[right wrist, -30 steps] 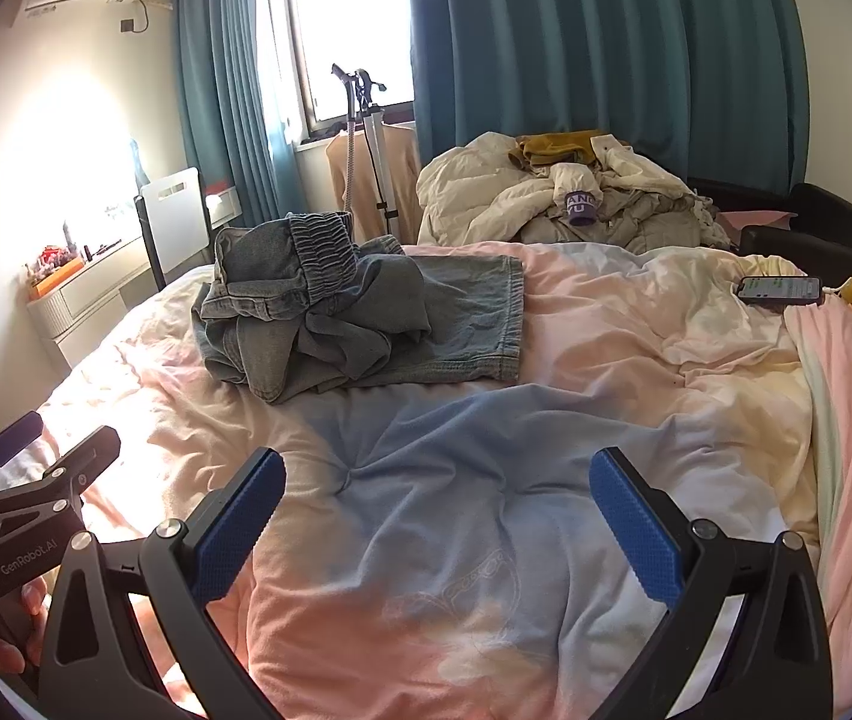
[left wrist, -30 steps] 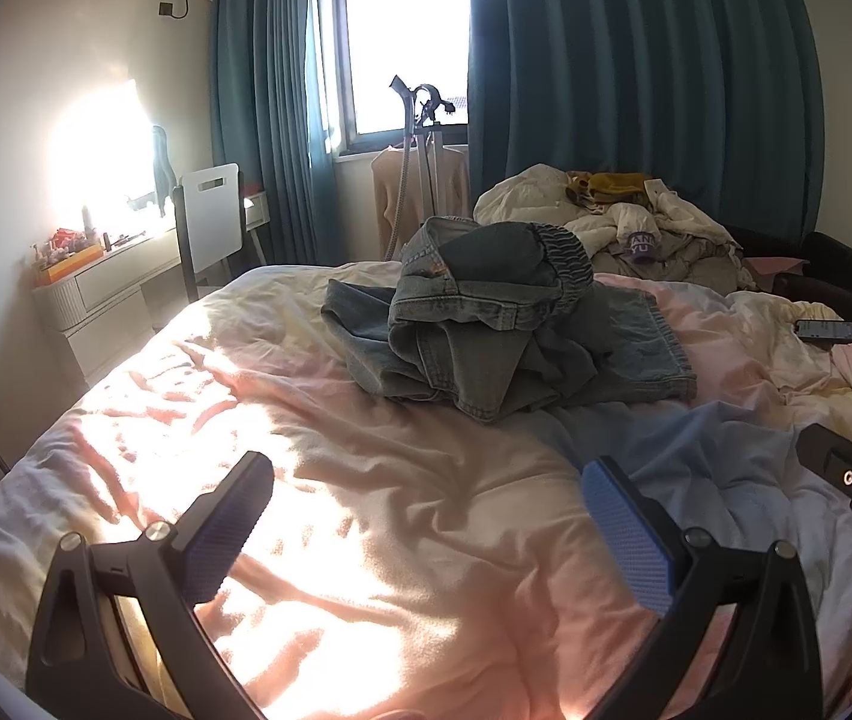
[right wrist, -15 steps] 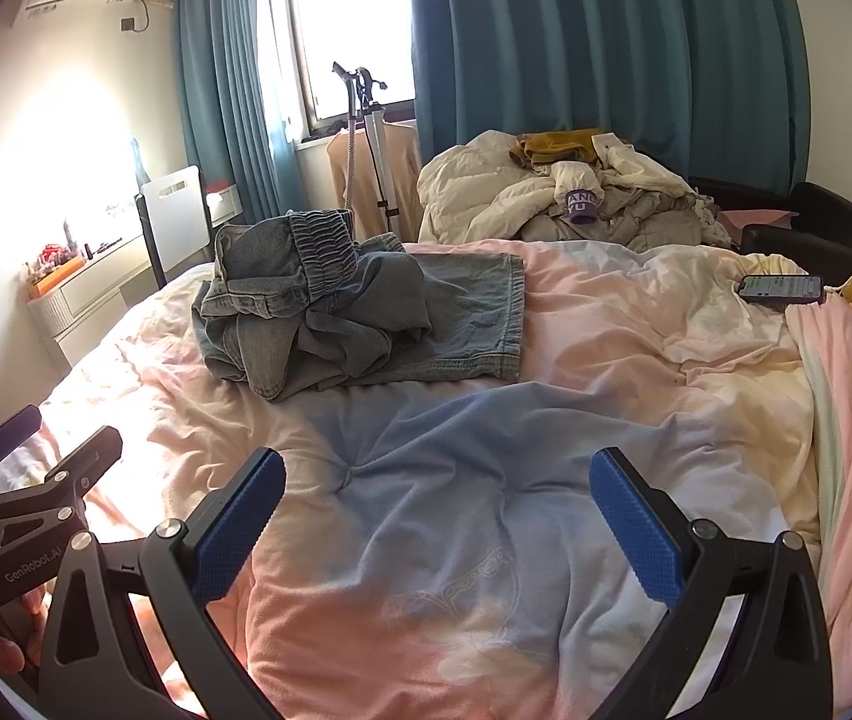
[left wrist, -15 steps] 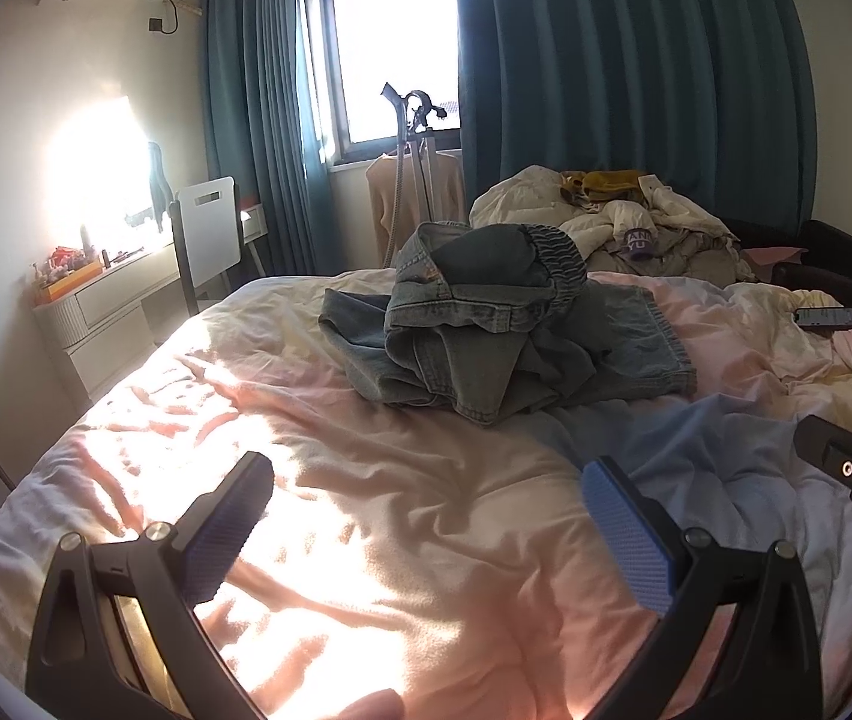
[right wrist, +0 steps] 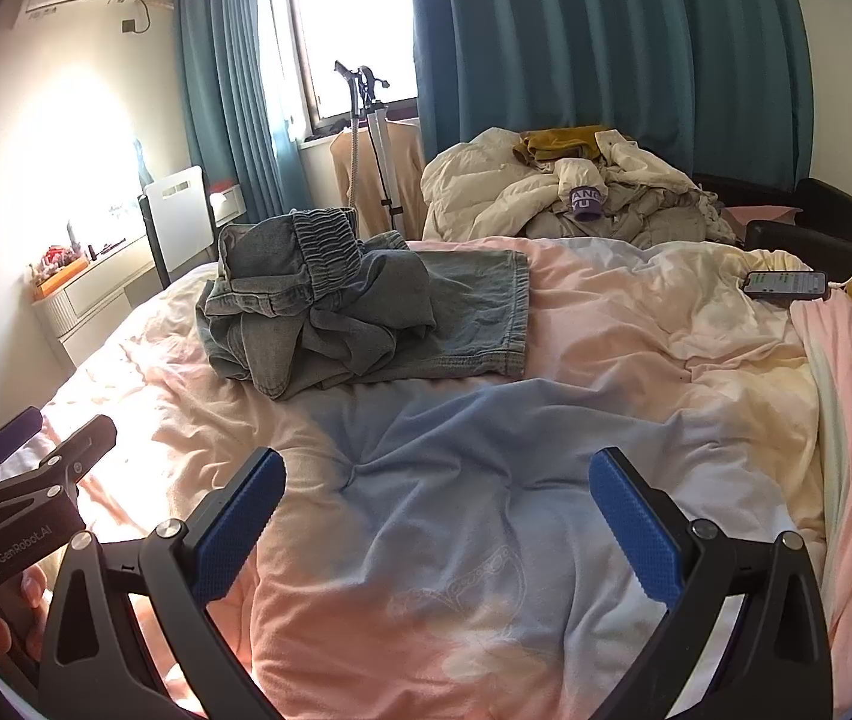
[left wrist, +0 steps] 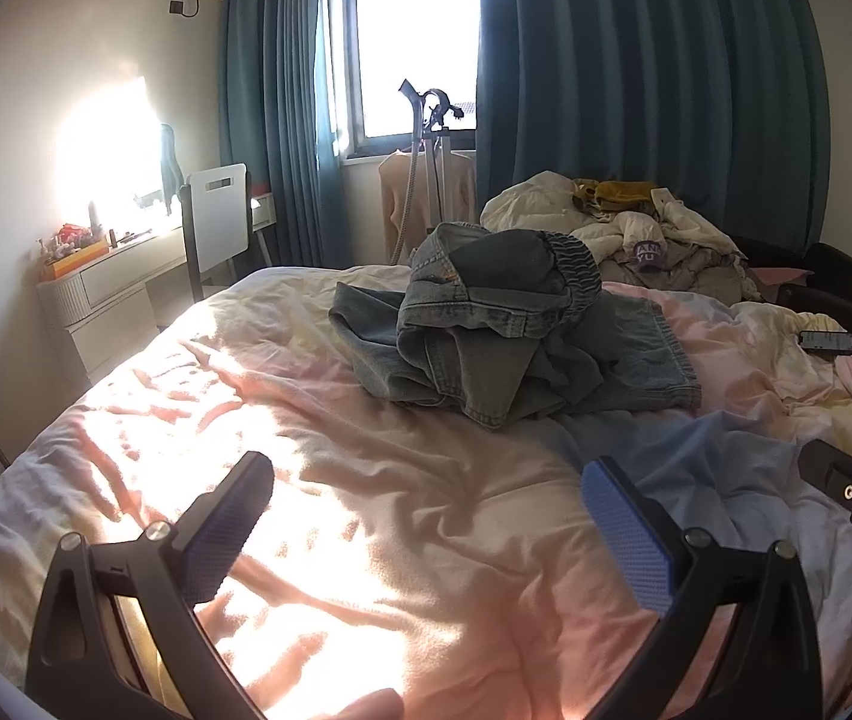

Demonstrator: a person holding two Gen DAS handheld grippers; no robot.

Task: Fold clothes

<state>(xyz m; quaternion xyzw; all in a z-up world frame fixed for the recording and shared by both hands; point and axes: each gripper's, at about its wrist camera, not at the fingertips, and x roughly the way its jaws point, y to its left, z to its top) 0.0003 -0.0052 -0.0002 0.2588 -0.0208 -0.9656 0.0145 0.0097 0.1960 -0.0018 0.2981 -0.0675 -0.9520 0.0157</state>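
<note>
1. Ahead of both claws, well apart from the pads: crumpled denim jeans (left wrist: 504,330) in a heap on the bed (left wrist: 366,510), waistband bunched on top, one leg lying flat toward the right side.
2. Left claw (left wrist: 426,516): jaws spread wide, nothing between them, hovering over sunlit quilt. Right claw (right wrist: 438,516): likewise spread and empty, over the blue patch of the quilt.
3. Judged step: reach for the jeans; no fold begun yet.
4. To do it well: bring each claw forward to a separate point on the waistband, not into the middle of the heap, so the garment can be lifted and shaken flat. Pinch denim only; the quilt beneath is soft and wrinkled and could be caught with it.
5. Phone (right wrist: 786,285) lies far right of the right claw, near a yellow item; keep the spread-out jeans off it.
6. Pile of other clothes (right wrist: 576,198) beyond the jeans: not touched.
</note>
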